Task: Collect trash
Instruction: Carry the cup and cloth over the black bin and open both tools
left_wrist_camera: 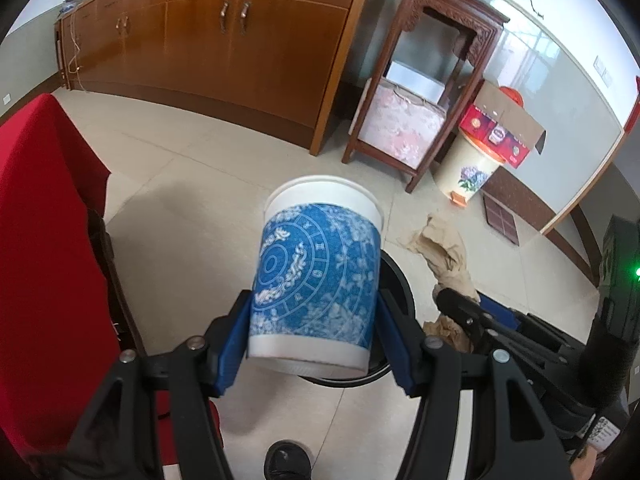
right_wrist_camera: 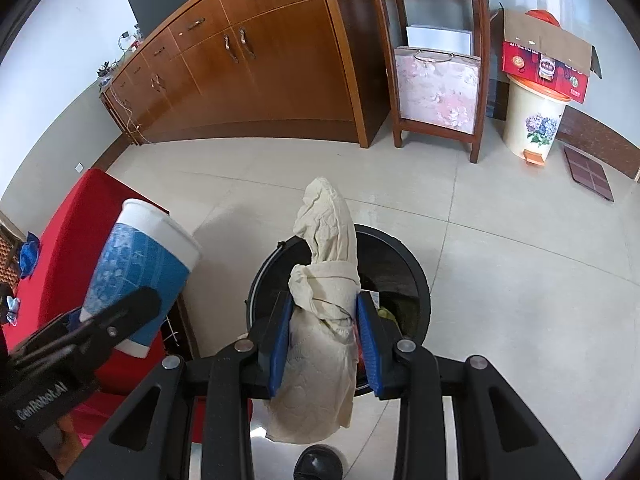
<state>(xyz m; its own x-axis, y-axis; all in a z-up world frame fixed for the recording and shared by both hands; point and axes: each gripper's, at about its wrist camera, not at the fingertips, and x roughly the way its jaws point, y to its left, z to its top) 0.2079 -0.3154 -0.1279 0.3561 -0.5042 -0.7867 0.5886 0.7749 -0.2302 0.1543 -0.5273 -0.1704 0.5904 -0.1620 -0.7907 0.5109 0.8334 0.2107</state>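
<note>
My left gripper (left_wrist_camera: 314, 328) is shut on a white paper cup with a blue patterned sleeve (left_wrist_camera: 316, 276), held tilted above the floor, its blue pads pressing both sides. The same paper cup (right_wrist_camera: 140, 264) shows at the left of the right wrist view, beside the left gripper's black finger. My right gripper (right_wrist_camera: 322, 340) is shut on a crumpled beige paper towel (right_wrist_camera: 326, 292), which hangs over the round black trash bin (right_wrist_camera: 420, 280). The bin's rim (left_wrist_camera: 400, 280) peeks out behind the cup in the left wrist view, and the paper towel (left_wrist_camera: 446, 252) shows to its right.
A red-covered table (right_wrist_camera: 80, 216) stands at the left, close to the bin. Behind are a long wooden cabinet (left_wrist_camera: 224, 36), a carved wooden stand (right_wrist_camera: 436, 80) holding a floral bag, and a cream pedal bin (right_wrist_camera: 534, 124) with a red carton on top. A black shoe (right_wrist_camera: 318, 462) shows at the bottom.
</note>
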